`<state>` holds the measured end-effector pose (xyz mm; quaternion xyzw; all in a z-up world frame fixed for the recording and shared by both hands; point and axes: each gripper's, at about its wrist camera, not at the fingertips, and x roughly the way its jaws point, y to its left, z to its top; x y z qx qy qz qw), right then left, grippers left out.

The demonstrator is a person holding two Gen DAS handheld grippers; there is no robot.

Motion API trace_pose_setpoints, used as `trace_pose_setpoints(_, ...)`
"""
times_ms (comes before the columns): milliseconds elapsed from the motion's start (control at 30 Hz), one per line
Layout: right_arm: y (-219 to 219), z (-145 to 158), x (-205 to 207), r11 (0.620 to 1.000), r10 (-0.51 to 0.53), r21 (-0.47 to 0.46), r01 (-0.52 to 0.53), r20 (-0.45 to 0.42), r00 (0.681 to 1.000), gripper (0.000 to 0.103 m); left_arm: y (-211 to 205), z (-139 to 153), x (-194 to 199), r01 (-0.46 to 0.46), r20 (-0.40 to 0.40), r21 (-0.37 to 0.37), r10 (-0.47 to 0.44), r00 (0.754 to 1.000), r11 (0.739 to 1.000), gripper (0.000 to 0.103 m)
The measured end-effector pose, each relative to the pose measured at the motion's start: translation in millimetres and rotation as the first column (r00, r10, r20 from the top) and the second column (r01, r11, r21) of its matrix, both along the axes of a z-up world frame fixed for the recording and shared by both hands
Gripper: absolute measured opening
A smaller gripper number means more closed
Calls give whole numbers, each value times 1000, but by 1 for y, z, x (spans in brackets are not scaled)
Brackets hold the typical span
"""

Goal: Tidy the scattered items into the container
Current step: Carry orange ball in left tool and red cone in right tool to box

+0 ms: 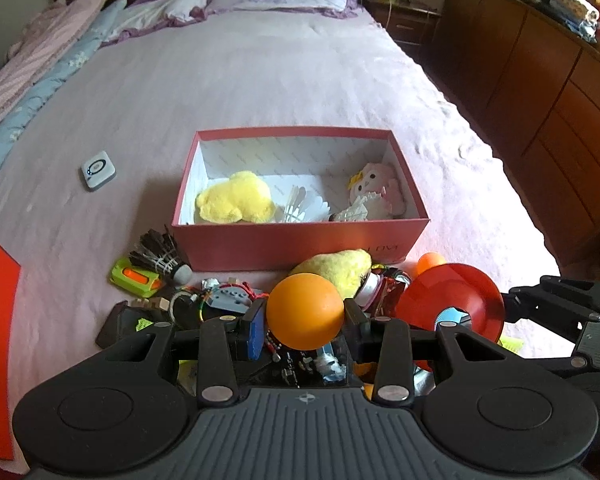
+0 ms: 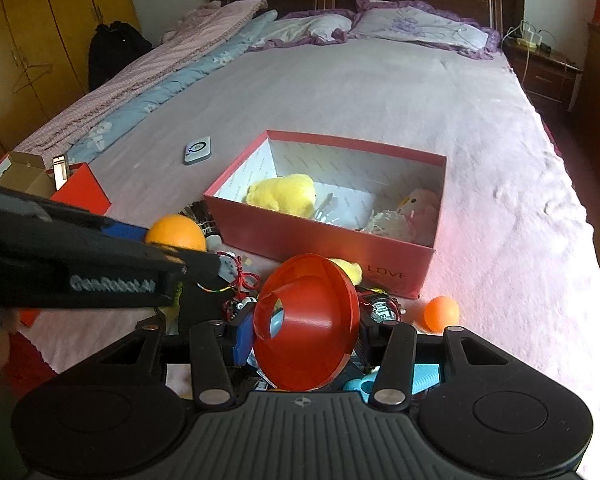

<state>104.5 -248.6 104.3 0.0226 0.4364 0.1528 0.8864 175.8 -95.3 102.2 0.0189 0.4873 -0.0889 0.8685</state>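
- Orange ball [image 1: 305, 311] sits nearest the left wrist camera, pinched at its widest part between the left gripper [image 1: 305, 318] fingers [image 1: 256, 320], held clear above the clutter.
- Handling guess: hollow, very light, smooth, stiff shell. It likely slips if the pads creep off the equator, so the grip should stay across the middle with light squeeze only.
- Right gripper [image 2: 306, 332] fingers [image 2: 242, 338] are closed on a red cone-shaped piece [image 2: 306, 320], pads on opposite sides of its flared wall, hole facing the camera.
- Cone looks like thin rigid plastic, light, glossy. The tapered wall could squirt out under hard pressure; a hold nearer the wide rim seems safer.
- Both loads hang just short of the pink box [image 1: 300, 240], which lies open on the bed [image 1: 280, 80].
- Box already holds a yellow plush [image 1: 236, 200], white shuttlecocks [image 1: 300, 206] and a pink plush owl [image 1: 376, 192]. All soft or feathered, so dropping the ball in should hurt nothing, though it may bounce.
- Still loose in front of the box: black shuttlecock [image 1: 160, 258], green gadget [image 1: 134, 278], second yellow plush [image 1: 336, 268], wired bits [image 1: 228, 298], and another orange ball [image 2: 442, 312] by the box corner.
- White remote-like device [image 1: 98, 170] lies well apart on the left.
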Motion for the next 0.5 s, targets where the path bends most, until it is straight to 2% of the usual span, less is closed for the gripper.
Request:
trace_pose_setpoints(233, -8, -2, 0, 1000, -12, 10, 13, -13, 1000, 50, -7, -2, -1, 8, -9, 14, -8, 1000, 1000, 40)
trace_pose_setpoints(500, -14, 2, 3, 998, -56, 37, 56, -5, 998, 50, -13, 12, 4, 21, 2, 38, -21, 1000, 999, 40)
